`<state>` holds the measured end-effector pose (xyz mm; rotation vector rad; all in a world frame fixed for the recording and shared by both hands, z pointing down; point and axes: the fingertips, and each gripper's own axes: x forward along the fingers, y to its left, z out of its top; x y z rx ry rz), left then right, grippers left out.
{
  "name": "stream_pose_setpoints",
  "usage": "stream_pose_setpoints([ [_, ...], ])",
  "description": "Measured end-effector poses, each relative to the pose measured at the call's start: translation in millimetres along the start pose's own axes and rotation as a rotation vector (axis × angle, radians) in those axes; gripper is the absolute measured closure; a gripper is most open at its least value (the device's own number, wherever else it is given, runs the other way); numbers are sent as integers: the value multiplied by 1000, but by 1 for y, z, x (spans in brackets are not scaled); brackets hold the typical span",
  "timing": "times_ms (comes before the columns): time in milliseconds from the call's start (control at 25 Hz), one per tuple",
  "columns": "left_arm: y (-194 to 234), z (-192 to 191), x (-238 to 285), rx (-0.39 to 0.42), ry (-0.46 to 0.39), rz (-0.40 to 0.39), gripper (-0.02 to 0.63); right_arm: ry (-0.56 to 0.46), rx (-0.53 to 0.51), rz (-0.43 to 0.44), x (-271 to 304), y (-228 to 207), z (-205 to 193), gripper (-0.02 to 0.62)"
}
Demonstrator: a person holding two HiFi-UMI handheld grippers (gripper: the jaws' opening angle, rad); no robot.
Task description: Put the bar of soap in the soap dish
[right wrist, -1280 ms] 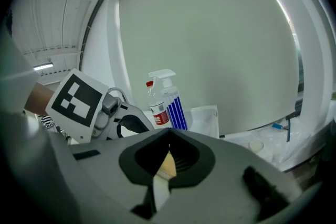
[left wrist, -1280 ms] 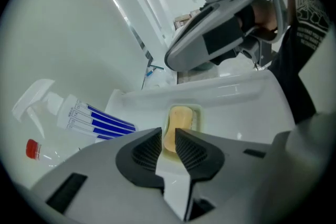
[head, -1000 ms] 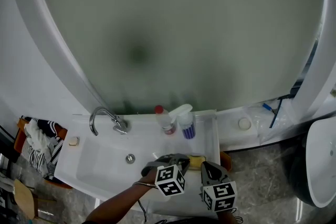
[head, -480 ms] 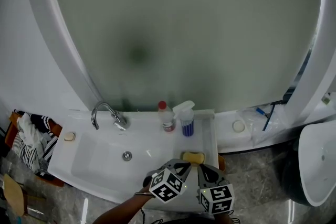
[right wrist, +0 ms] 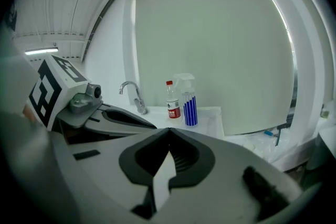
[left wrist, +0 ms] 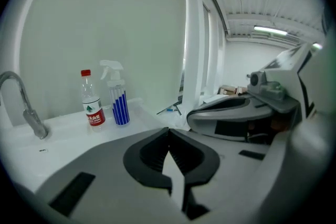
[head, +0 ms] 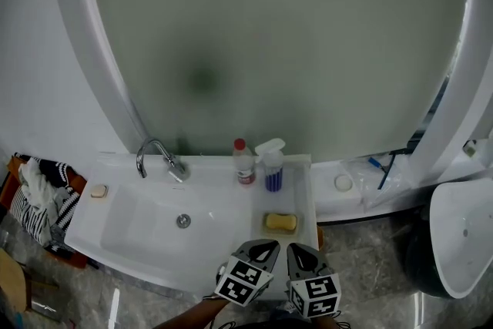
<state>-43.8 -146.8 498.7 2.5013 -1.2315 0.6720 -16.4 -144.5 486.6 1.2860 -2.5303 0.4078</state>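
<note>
The yellow bar of soap (head: 280, 222) lies on the white sink's right ledge (head: 304, 200). A pale rim shows round it, and I cannot make out the soap dish itself. Both grippers hang side by side at the sink's near edge, just short of the soap. My left gripper (head: 260, 245) (left wrist: 169, 132) is shut with nothing between its jaws. My right gripper (head: 299, 250) (right wrist: 169, 135) is shut and empty too. The soap is hidden in both gripper views.
A red-capped bottle (head: 244, 163) and a blue spray bottle (head: 272, 167) stand at the back of the ledge. The tap (head: 158, 156) and drain (head: 182, 220) are to the left, with a small pale piece (head: 98, 191) at the far left. A basket of cloths (head: 35, 193) stands beside the sink.
The soap, between the grippers a second ago, now lies free on the ledge. Both grippers have drawn back toward the near edge, and the left one has rolled.
</note>
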Motion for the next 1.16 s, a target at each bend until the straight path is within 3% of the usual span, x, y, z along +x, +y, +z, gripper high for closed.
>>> stream_pose_setpoints([
  [200,-10,-4,-17,-73,-46,17,597,-22,-27,15,-18,18,-1,584],
  [480,-31,-12,-32,-87,-85,15,597,-39,-78,6,-38,32,-4,584],
  [1160,-53,-14,-52,-91,-140,24,597,-32,-89,-14,-64,44,-15,584],
])
